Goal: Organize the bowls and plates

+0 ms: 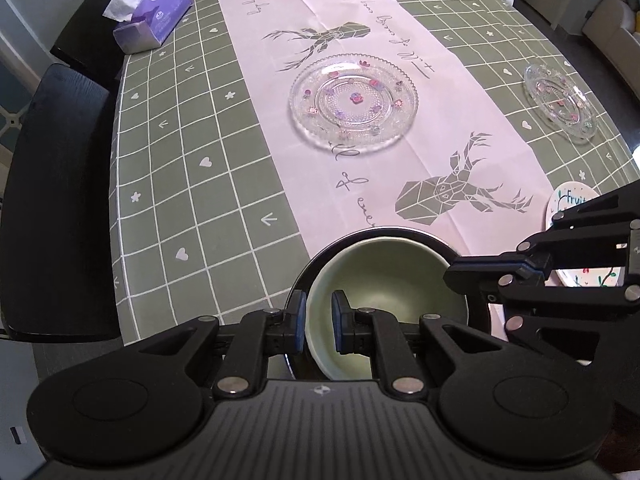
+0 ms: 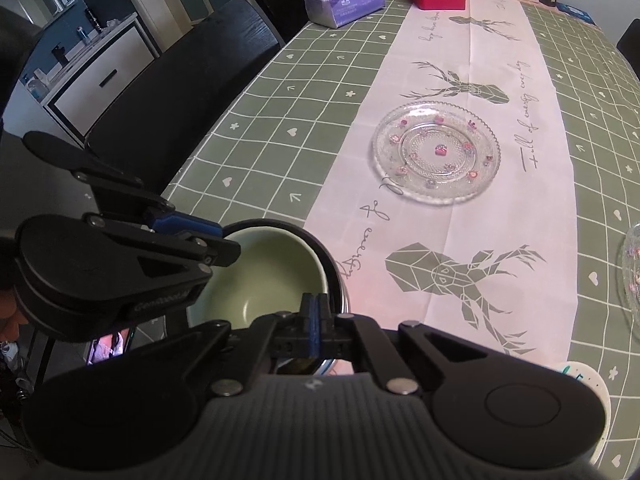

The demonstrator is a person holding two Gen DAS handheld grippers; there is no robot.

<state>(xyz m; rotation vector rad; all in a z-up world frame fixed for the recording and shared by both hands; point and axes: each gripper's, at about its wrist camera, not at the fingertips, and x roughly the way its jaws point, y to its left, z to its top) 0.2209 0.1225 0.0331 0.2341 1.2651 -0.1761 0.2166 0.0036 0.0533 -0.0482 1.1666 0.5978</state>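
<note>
At six o'clock on the surface [image 1: 168,184], the green bowl [image 1: 384,276] is nested in a dark bowl [image 1: 478,312]. Its rim is gripped by the left gripper [image 1: 319,326] fingers; the right gripper [image 2: 315,322] fingers are closed on its opposite rim. A glass plate [image 1: 354,104] is seen at twelve o'clock.

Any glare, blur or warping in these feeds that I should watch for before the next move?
Left wrist view: fisheye bends the tablecloth grid; daylight glints on the near rim of the central glass plate, smearing it. Right wrist view: same warping, green bowl evenly lit, far room dim, corners vignetted black.
</note>
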